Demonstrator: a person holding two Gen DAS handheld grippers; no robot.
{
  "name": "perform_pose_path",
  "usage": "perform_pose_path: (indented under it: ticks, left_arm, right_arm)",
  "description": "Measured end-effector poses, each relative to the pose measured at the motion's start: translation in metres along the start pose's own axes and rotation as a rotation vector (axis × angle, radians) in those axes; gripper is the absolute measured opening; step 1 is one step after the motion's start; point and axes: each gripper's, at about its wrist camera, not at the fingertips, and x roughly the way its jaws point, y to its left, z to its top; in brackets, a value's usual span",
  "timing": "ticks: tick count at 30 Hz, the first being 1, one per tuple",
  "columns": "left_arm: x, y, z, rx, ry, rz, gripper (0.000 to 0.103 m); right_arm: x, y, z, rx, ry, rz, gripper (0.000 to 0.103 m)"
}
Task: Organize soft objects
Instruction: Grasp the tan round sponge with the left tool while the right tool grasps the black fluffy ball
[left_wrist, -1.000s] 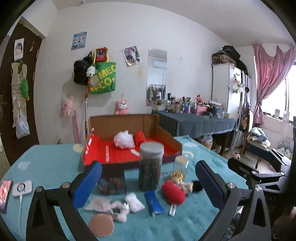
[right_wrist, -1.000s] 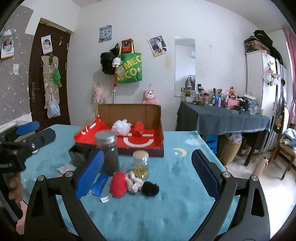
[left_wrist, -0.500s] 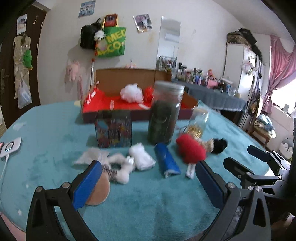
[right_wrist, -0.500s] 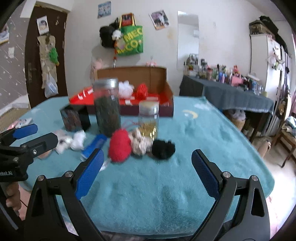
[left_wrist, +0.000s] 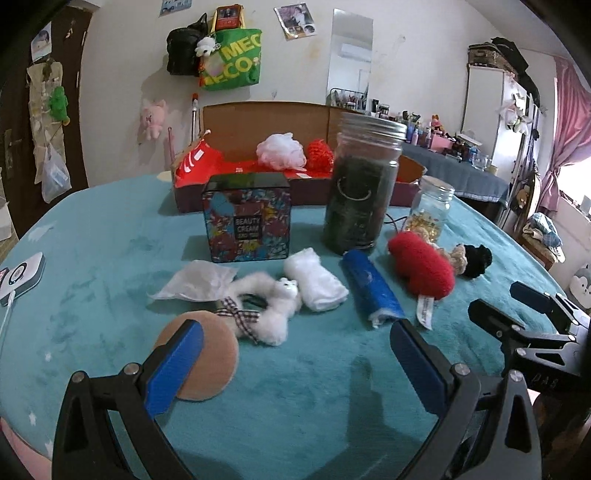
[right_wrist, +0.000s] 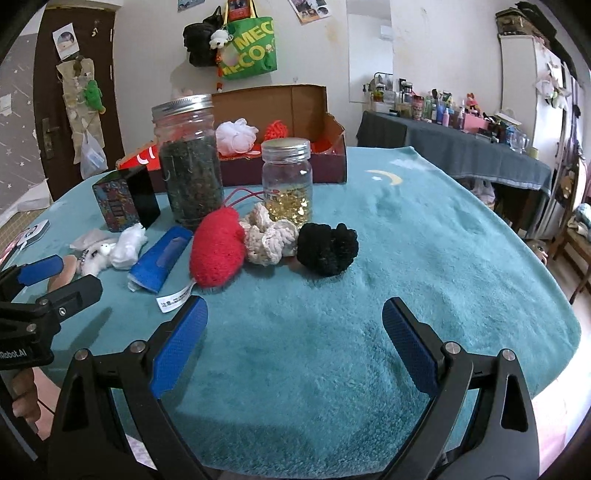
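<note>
Soft things lie on the teal table cover: a red knitted heart (right_wrist: 217, 252), a beige scrunchie (right_wrist: 271, 238), a black scrunchie (right_wrist: 328, 248), a white fluffy scrunchie (left_wrist: 271, 306), a rolled white cloth (left_wrist: 316, 282) and a tan round puff (left_wrist: 210, 356). A cardboard box with red lining (left_wrist: 240, 162) at the back holds a white mesh pouf (left_wrist: 281, 150) and a red knitted item (left_wrist: 319, 155). My left gripper (left_wrist: 291, 363) is open and empty, low over the table, its left finger in front of the puff. My right gripper (right_wrist: 293, 349) is open and empty, short of the black scrunchie.
A tall jar of dark leaves (left_wrist: 362, 188), a small jar of gold beads (right_wrist: 287, 184), a patterned cream box (left_wrist: 246, 218) and a blue packet (left_wrist: 371, 286) stand among the soft things. A white device (left_wrist: 22, 275) lies at the left edge.
Both grippers have dropped and moved forward toward the table, so the objects now look closer and larger. Both stay open. Nothing on the table has moved.
</note>
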Motion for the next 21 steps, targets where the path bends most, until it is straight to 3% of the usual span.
perform_pose_path:
  ticks: [15,21]
  left_arm:
    - [-0.002,0.048,0.013,-0.072,0.038,-0.020,0.103]
    - [0.002,0.068,0.017,-0.088,0.078,-0.008,0.103]
  right_arm:
    - [0.014,-0.020,0.007,0.041,0.041,-0.011,0.097]
    - [0.018,-0.028,0.013,0.052,0.057,0.024,0.097]
